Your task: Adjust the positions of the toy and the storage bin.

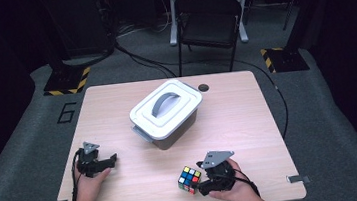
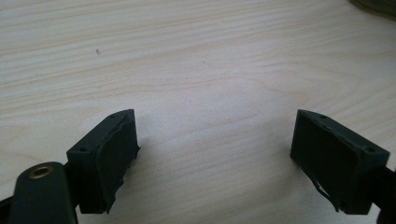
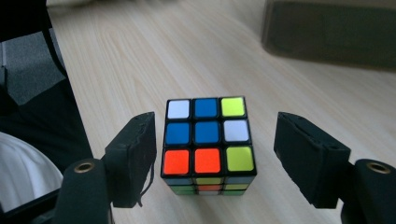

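We see a Rubik's cube (image 3: 208, 142) standing flat on the pale wooden table (image 1: 140, 185), near its front edge and right of centre. It is scrambled: its top face shows white, blue and yellow-green squares over blue, blue, white, then two orange and one yellow-green.

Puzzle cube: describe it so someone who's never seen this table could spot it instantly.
On the light wooden table, look at the near edge, in front of the lidded grey storage box. The puzzle cube sits there between the open jaws of the right gripper. It is the lone multicoloured thing: a black-framed grid of white, blue, yellow and orange squares.
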Action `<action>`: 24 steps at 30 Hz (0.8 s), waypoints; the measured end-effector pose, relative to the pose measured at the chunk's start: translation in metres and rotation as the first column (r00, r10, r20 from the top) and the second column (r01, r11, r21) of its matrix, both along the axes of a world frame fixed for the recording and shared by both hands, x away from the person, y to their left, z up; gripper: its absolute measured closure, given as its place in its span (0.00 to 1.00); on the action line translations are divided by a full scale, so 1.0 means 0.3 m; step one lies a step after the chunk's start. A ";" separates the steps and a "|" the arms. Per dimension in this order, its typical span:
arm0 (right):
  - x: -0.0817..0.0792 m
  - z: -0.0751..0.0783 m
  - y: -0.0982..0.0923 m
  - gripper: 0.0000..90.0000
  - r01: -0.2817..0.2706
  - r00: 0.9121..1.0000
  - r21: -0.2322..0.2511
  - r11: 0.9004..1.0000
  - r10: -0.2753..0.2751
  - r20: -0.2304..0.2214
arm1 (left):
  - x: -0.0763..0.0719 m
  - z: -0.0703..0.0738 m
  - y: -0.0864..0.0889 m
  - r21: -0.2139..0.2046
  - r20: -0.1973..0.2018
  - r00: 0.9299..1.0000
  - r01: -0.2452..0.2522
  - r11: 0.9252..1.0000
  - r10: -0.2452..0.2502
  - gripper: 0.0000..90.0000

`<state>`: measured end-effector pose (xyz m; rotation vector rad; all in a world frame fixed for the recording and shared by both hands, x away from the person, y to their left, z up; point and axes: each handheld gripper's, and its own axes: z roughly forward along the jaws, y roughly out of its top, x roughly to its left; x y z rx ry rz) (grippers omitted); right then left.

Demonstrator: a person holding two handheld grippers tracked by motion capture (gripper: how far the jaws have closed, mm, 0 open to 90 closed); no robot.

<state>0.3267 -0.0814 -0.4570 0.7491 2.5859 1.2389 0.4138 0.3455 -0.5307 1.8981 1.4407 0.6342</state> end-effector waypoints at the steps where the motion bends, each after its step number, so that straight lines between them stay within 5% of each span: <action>1: 0.005 0.007 -0.001 0.33 0.004 1.000 0.001 1.000 -0.004 0.008 | 0.000 0.000 0.000 0.000 0.000 1.000 -0.001 1.000 0.001 0.16; 16: 0.117 0.098 -0.009 0.37 0.093 0.994 0.023 0.995 -0.094 0.059 | -0.001 0.007 -0.002 0.002 -0.002 0.999 -0.034 0.999 0.034 0.23; 24: 0.191 0.125 0.021 0.38 0.151 0.986 0.018 0.988 -0.151 0.074 | 0.004 0.032 -0.008 -0.002 -0.059 0.997 -0.050 0.999 0.049 0.30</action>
